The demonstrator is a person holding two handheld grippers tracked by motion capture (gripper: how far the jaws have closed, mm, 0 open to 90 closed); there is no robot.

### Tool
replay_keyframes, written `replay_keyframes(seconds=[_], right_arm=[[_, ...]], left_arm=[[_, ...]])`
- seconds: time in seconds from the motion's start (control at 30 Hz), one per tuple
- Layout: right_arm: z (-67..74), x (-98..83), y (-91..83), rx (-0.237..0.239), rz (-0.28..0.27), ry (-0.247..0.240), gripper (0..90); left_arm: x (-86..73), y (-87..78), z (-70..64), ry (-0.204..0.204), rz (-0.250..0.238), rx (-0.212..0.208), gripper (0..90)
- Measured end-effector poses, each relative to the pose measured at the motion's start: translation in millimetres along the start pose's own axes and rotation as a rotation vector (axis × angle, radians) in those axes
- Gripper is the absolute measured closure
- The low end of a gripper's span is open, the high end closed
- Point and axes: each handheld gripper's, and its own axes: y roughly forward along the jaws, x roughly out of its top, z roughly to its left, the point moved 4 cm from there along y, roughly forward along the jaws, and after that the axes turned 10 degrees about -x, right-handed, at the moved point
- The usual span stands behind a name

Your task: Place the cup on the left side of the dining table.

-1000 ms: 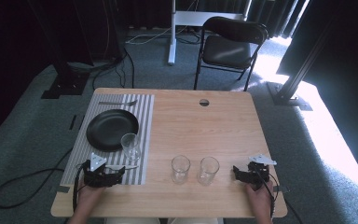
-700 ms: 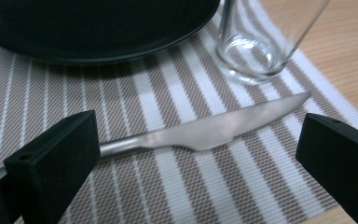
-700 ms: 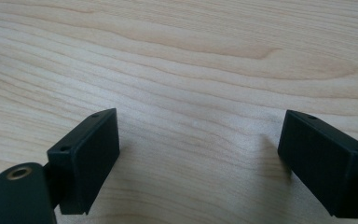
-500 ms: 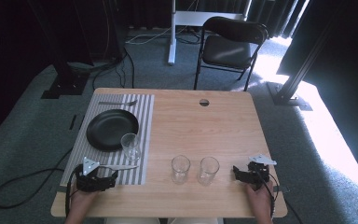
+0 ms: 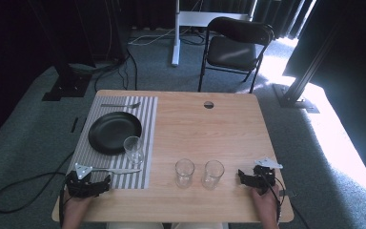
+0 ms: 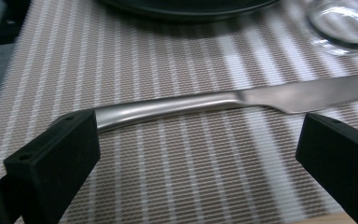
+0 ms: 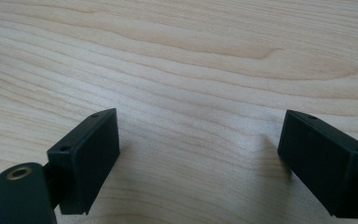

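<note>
At the near left corner of the wooden table (image 5: 205, 129), the left gripper (image 5: 88, 186) rests low over the front edge of a striped placemat (image 5: 150, 119), its jaws spread wide with nothing between them. Just beyond its tips lies a steel knife (image 6: 223, 100), flat on the mat and running crosswise — handle toward the mat's left side, blade pointing toward the table's middle. In the left gripper view the handle end sits close behind the left jaw; whether it touches cannot be told. Behind the knife stand a black plate (image 5: 115, 132) and, just beside the plate's near right rim, an upright clear glass (image 5: 133, 150). A fork (image 5: 120, 105) lies along the mat's far edge. Two more empty glasses (image 5: 198, 172) stand side by side on bare wood near the front edge. To their right the right gripper (image 5: 252, 179) sits on the tabletop — jaws likewise wide apart, holding nothing.
</note>
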Motion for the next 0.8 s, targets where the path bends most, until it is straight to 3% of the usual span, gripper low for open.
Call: replay_keyframes(seconds=[0.2,0.33,0.53,0.8], right_arm=[[0.0,0.0,0.0,0.000,0.000,0.000,12.0],[0.0,0.0,0.0,0.000,0.000,0.000,12.0],[0.0,0.0,0.0,0.000,0.000,0.000,12.0],[0.0,0.0,0.0,0.000,-0.001,-0.001,12.0]], left_arm=[[-2.8,0.8,7.0,-0.040,0.029,0.037,0.2],[-5.4,3.3,7.9,-0.054,0.044,0.013,0.2],[-6.8,5.1,11.0,-0.080,0.062,0.013,0.3],[-6.7,5.4,10.3,-0.084,0.065,0.019,0.2]])
